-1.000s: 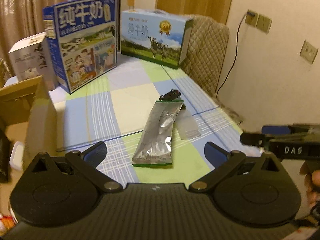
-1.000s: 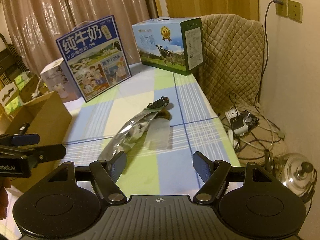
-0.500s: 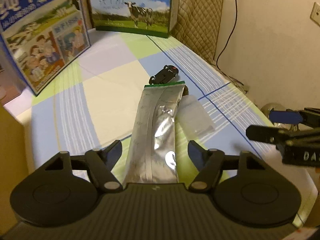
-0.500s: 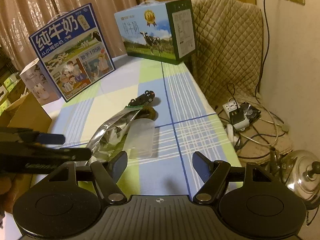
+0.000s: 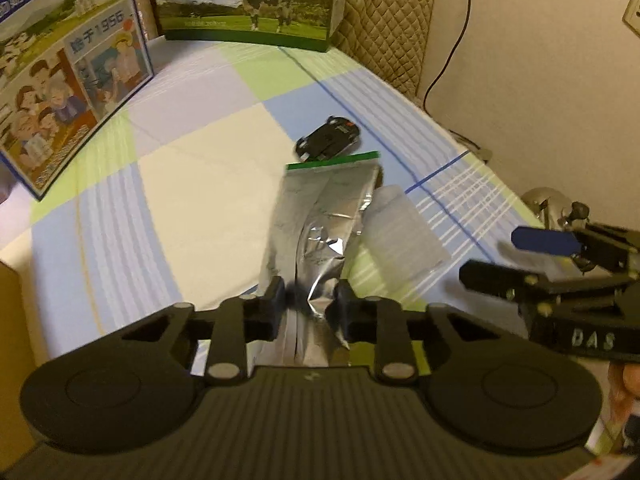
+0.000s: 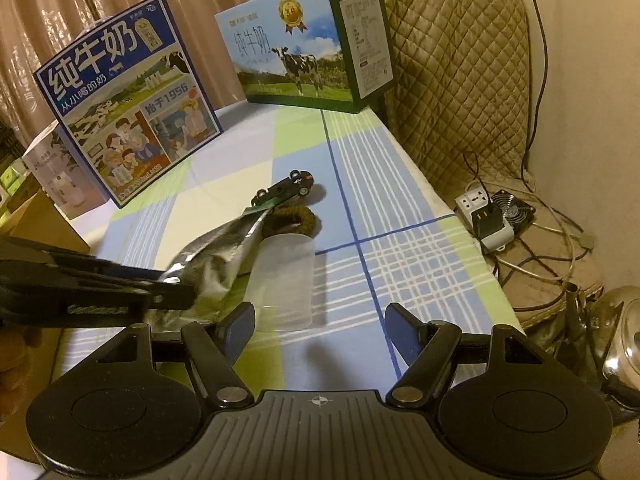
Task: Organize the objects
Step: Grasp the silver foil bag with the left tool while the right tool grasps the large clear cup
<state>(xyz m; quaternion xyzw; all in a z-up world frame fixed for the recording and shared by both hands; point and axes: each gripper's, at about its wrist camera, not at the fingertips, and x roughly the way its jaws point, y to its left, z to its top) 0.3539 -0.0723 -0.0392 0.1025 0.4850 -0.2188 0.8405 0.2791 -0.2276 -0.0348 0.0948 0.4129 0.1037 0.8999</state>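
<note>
Your left claw (image 5: 310,300) is closed on the near end of the silver foil pouch (image 5: 320,216), its two fingers pinching the crumpled foil between them. The pouch runs away from you along the middle of the bench (image 5: 192,184), ending in a green strip at its far end. Your right claw (image 6: 320,320) stands wide open with nothing between its fingers, above the bench's near edge. The left wrist view shows the pinch directly, and shows the right claw from the side at the right edge of the picture. The right wrist view shows the left claw (image 6: 176,296) only from the side, entering from the left, with the pouch (image 6: 224,248) lifted at that end and sloping down toward its far end. In the right wrist view a translucent plastic cup (image 6: 284,280) lies on its side just right of the pouch; the left wrist view shows it (image 5: 404,232) as a blurred pale shape. A dark fabric ring (image 6: 292,220) beside the cup's far end appears only in the right wrist view. A black toy car (image 5: 328,138) sits just beyond the pouch's green end. Two milk cartons stand toward the far edge: the blue carton (image 6: 128,96) on the left, the cow carton (image 6: 304,44) at the far right corner.
</note>
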